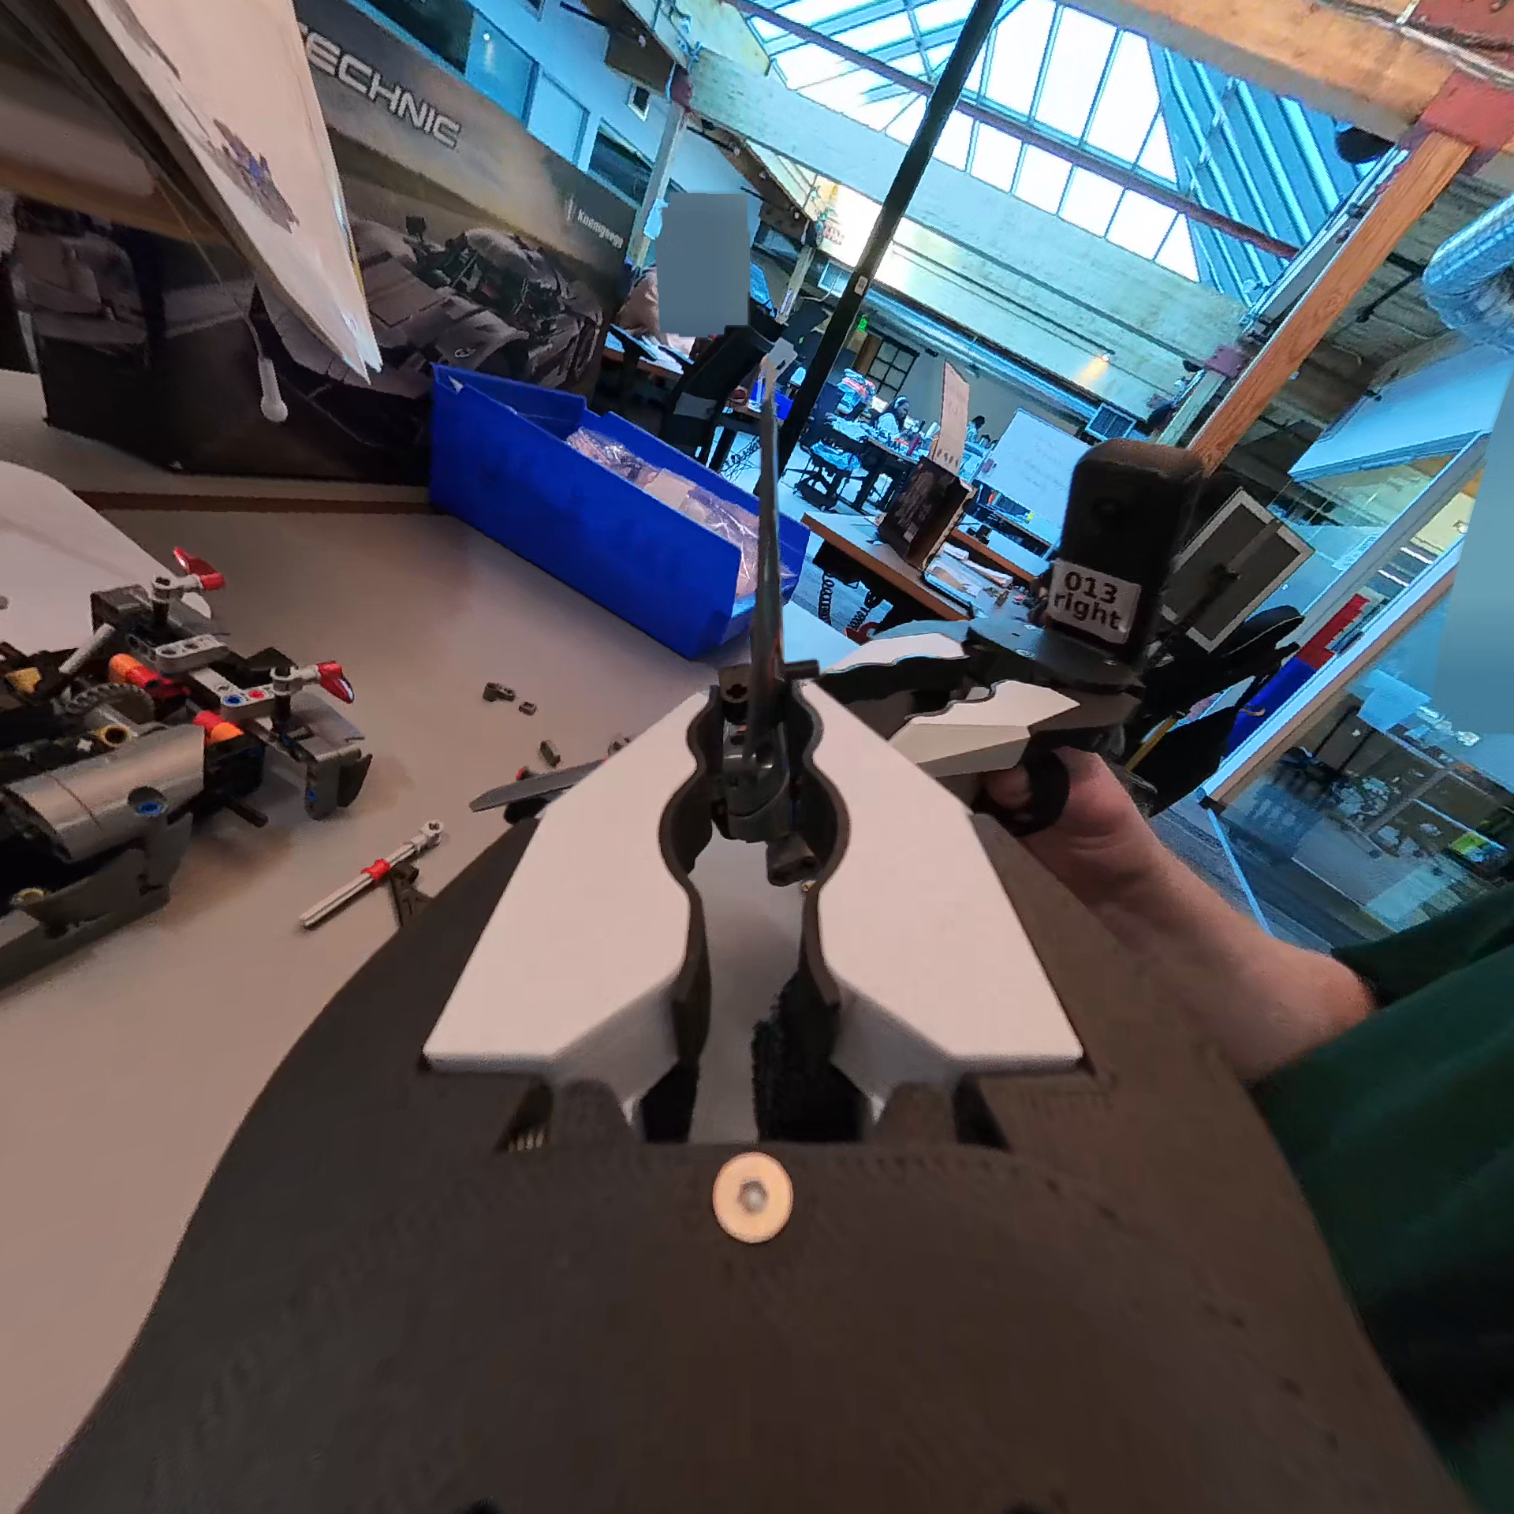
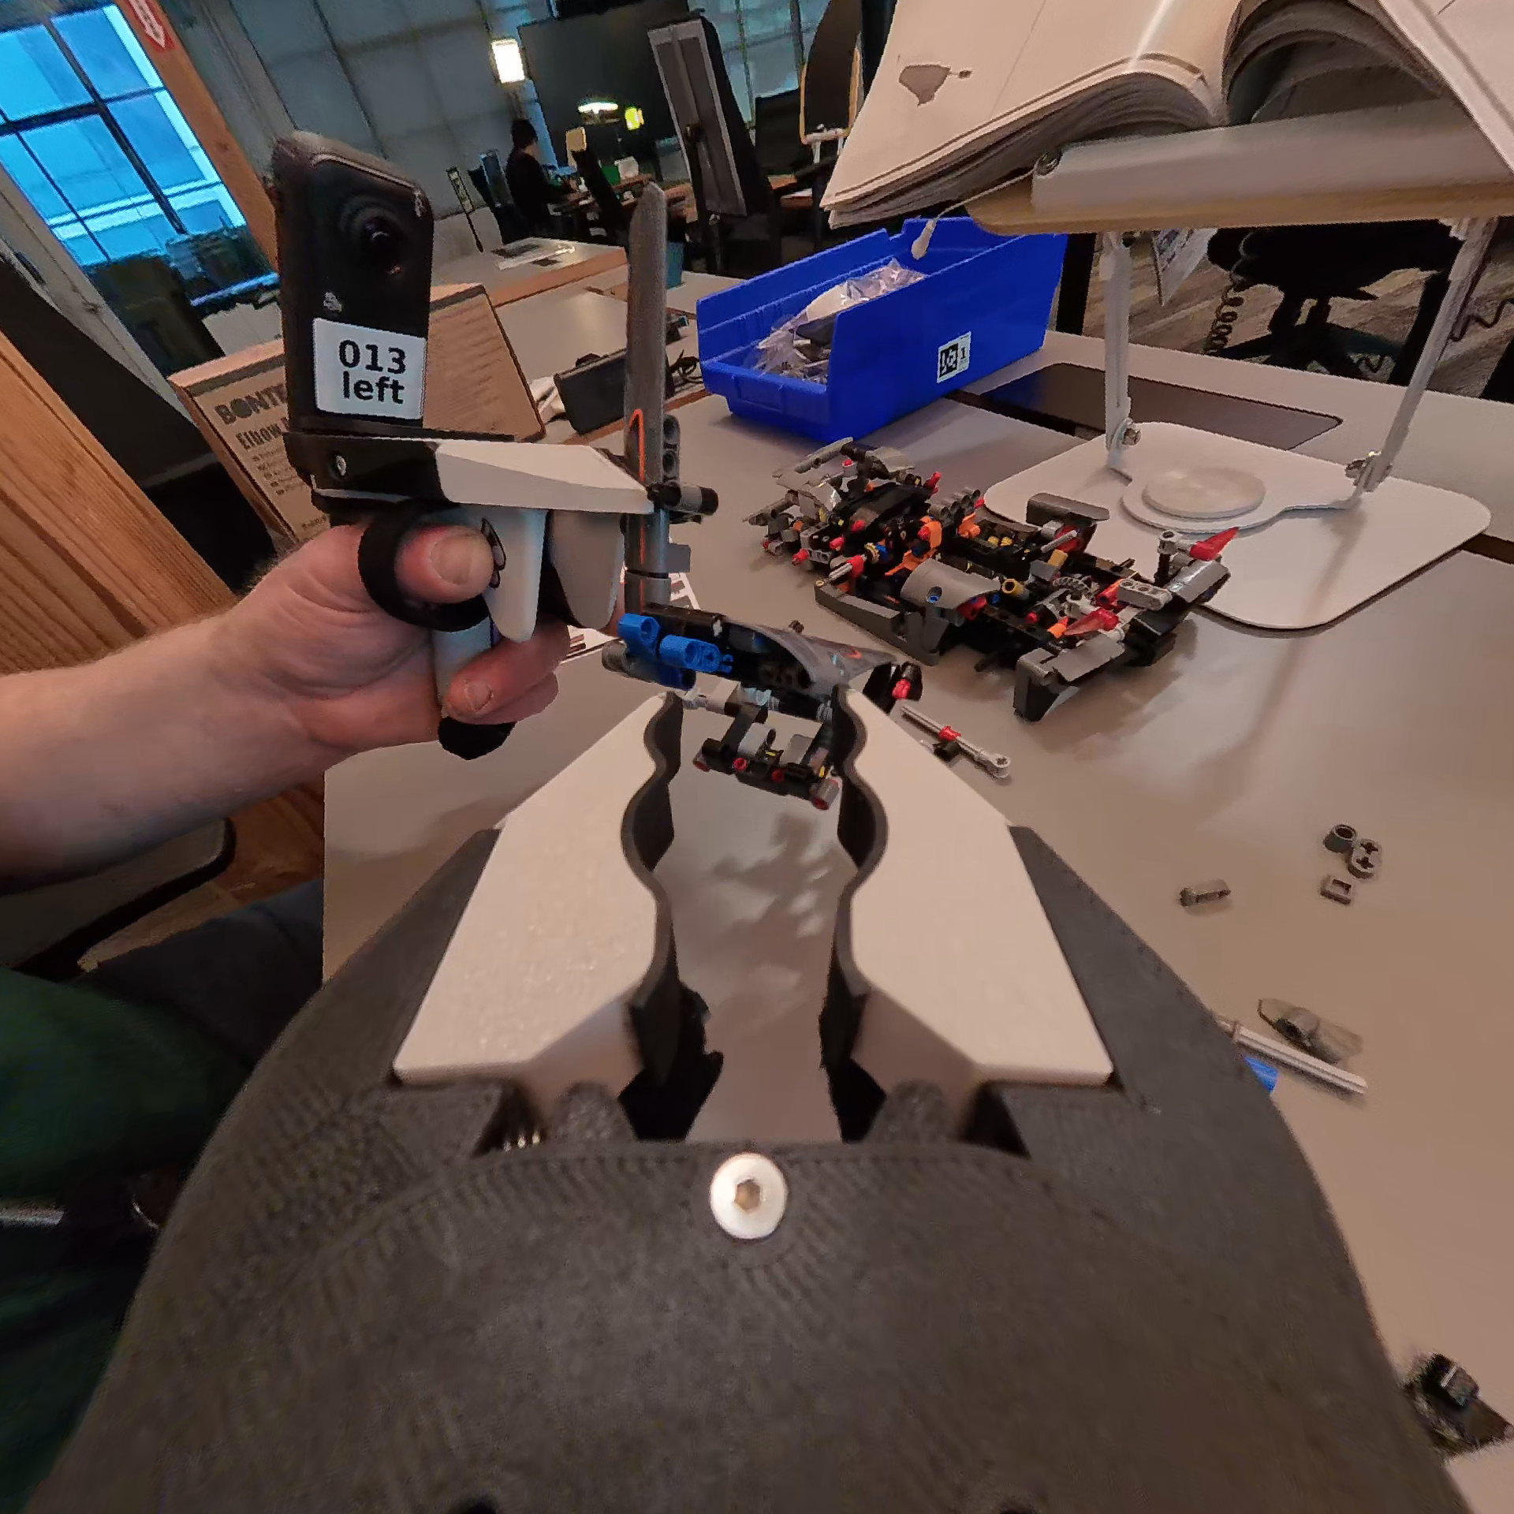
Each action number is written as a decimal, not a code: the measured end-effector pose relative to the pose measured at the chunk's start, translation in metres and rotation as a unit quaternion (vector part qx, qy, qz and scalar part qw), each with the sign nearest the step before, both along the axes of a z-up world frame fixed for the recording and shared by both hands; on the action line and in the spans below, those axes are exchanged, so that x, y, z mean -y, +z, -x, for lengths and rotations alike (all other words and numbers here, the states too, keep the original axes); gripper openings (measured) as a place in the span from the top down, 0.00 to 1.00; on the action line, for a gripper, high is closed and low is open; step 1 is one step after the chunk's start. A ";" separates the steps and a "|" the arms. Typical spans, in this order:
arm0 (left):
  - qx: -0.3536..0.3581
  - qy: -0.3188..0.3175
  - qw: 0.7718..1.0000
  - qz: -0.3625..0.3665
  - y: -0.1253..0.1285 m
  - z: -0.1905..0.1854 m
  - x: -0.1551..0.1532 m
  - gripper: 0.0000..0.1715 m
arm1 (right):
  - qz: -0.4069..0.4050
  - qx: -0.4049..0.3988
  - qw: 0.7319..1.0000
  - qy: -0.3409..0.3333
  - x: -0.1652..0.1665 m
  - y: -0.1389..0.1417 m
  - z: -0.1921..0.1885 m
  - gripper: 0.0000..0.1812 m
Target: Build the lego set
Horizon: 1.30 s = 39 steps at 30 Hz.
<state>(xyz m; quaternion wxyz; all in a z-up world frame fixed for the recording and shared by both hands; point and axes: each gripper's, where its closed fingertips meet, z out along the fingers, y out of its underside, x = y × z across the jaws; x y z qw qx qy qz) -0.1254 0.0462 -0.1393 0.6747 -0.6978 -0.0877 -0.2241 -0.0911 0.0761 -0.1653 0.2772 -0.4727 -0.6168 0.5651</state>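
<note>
On the grey table (image 2: 1229,737) lies my half-built car chassis (image 2: 991,590), long, low and dark, studded with red, orange and blue pins and grey panels; it sits well ahead of both my tools, its far end beside the white foot of a book stand (image 2: 1229,524). The stand carries an open instruction book (image 2: 1065,90) that overhangs the work. Behind the chassis stands a blue bin (image 2: 885,344) with clear plastic bags in it, and the dark set box (image 1: 246,311) rises behind that in the left wrist view; both bear printing, as does a brown carton (image 2: 246,410) at the table's far edge.

My left gripper (image 1: 758,737) is closed tight on a thin grey sub-assembly (image 1: 766,721), a tall blade-like panel standing upright above a short axle and connector. My right gripper (image 2: 758,721) has its jaws part open and pressed on either side of a small black module (image 2: 770,737) with red pin ends; blue pins and a curved dark panel sit on top of it. The two pieces are held in the air just beside each other, above the near table edge; whether they touch I cannot tell.

Loose on the table: a grey axle with a red bush (image 1: 373,872), and a few small dark connectors (image 2: 1352,852). White stickers with writing mark both tool cameras.
</note>
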 end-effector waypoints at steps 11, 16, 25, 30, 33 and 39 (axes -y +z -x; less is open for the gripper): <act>-0.090 0.018 0.996 -0.018 0.017 0.007 -0.001 0.93 | 0.035 -0.010 0.999 0.004 -0.003 0.008 0.005 0.80; -0.096 0.008 0.994 -0.059 0.035 0.011 0.004 0.93 | 0.047 -0.016 0.999 0.005 -0.002 0.015 0.010 0.77; -0.140 -0.077 0.973 -0.165 0.073 -0.005 0.016 0.93 | 0.030 -0.063 0.998 0.004 -0.003 0.057 0.022 0.68; -0.145 -0.102 0.964 -0.198 0.086 -0.009 0.021 0.93 | 0.058 -0.076 0.995 0.038 -0.003 0.072 0.028 0.63; -0.168 -0.108 0.959 -0.203 0.086 -0.010 0.022 0.93 | 0.092 -0.060 0.990 0.088 0.006 0.071 0.029 0.67; -0.264 -0.089 0.941 -0.193 0.085 -0.016 0.019 0.93 | 0.148 -0.064 0.978 0.135 0.011 0.073 0.027 0.79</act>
